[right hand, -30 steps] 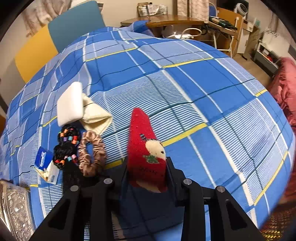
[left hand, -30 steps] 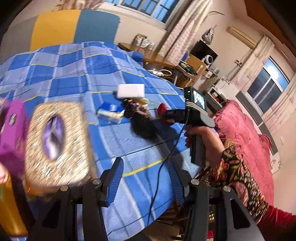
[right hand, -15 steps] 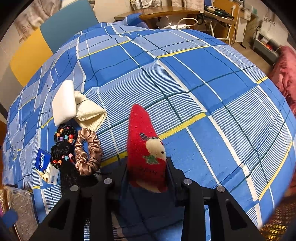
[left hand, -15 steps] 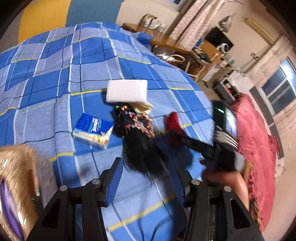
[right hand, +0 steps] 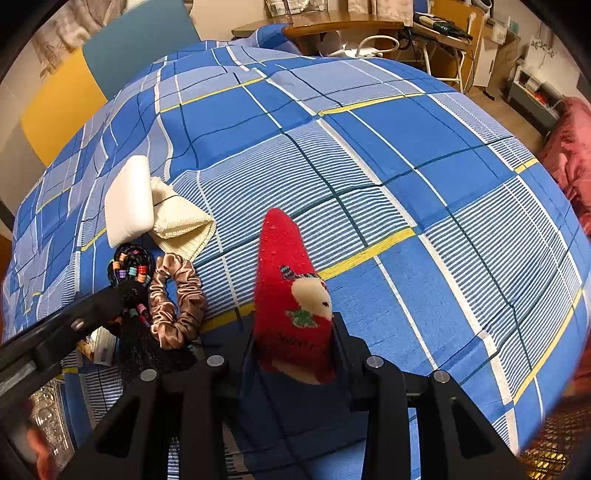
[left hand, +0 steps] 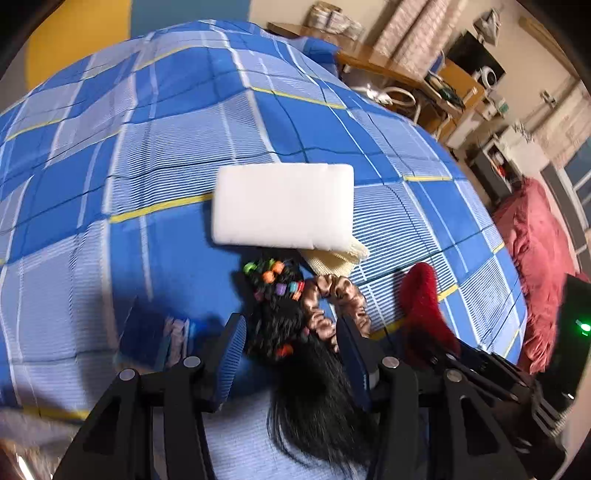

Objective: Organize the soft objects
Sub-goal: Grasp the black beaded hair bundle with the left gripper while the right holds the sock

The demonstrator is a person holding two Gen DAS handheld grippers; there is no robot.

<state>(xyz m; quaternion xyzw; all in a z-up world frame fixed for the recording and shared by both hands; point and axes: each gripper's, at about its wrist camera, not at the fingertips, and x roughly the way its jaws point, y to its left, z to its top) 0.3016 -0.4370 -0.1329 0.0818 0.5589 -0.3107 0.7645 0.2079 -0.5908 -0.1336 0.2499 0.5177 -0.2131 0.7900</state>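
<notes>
On the blue checked bedspread (left hand: 184, 122) lies a black hairpiece with coloured beads (left hand: 284, 314). My left gripper (left hand: 291, 350) stands open low over it, the hair lying between its blue pads (left hand: 232, 350) without being pinched. A brown satin scrunchie (left hand: 336, 299) touches the hairpiece on the right. Behind them lie a white foam block (left hand: 282, 205) and a cream cloth (left hand: 336, 258). My right gripper (right hand: 295, 325) is shut on a red sock with a cartoon face (right hand: 291, 295), its toe pointing away over the bedspread (right hand: 406, 147). The sock (left hand: 421, 302) also shows in the left wrist view.
A blue tissue pack (left hand: 159, 339) lies left of the hairpiece. A gold patterned tissue box (right hand: 48, 417) sits at the near left edge. A red quilt (left hand: 535, 251) lies beyond the bed on the right, a wooden desk (right hand: 332, 26) at the back.
My left gripper swung right from the gold tissue box and came down over the hairpiece, which now lies between its fingers. The right gripper kept still with the sock.
</notes>
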